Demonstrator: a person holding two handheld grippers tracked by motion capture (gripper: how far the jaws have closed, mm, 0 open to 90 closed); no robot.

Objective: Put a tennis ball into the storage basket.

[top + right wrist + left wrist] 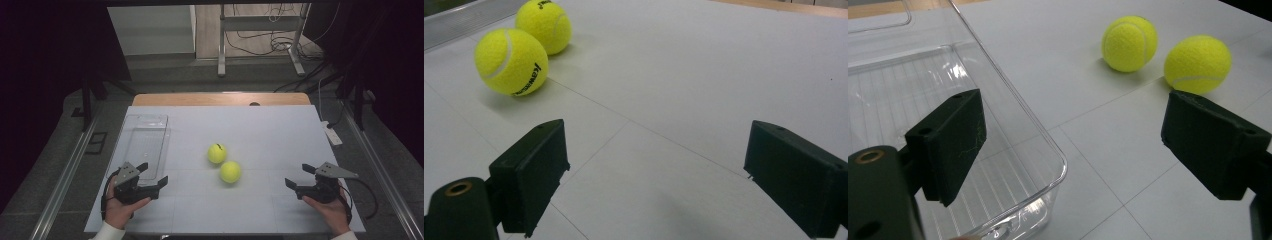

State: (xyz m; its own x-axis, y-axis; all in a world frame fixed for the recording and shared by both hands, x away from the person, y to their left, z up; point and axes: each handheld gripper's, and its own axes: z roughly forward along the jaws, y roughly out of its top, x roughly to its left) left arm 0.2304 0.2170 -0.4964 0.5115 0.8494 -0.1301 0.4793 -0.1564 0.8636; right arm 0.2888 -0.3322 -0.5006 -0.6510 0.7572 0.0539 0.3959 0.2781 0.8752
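Both claws sit low at the near edge of the white desk, and nothing is in either one: the left claw stands released with its jaws spread wide, and the right claw is just as released, pads apart over bare desk. The two fuzzy yellow-green tennis balls are out in the middle, the farther ball and the nearer ball just beside each other, close enough that I can't tell if they touch. The clear, ribbed plastic tray lies on the left, right in front of the left claw, empty.

The risk here, as I read it: these balls roll. A claw coming in off-centre would likely nudge one into its neighbour and send both skittering, maybe off the desk. Closing on the pair instead of one could squirt a ball out sideways.

A ball has no long axis and points nowhere; the black printing on the nearer one faces the right claw, seen in the right gripper view
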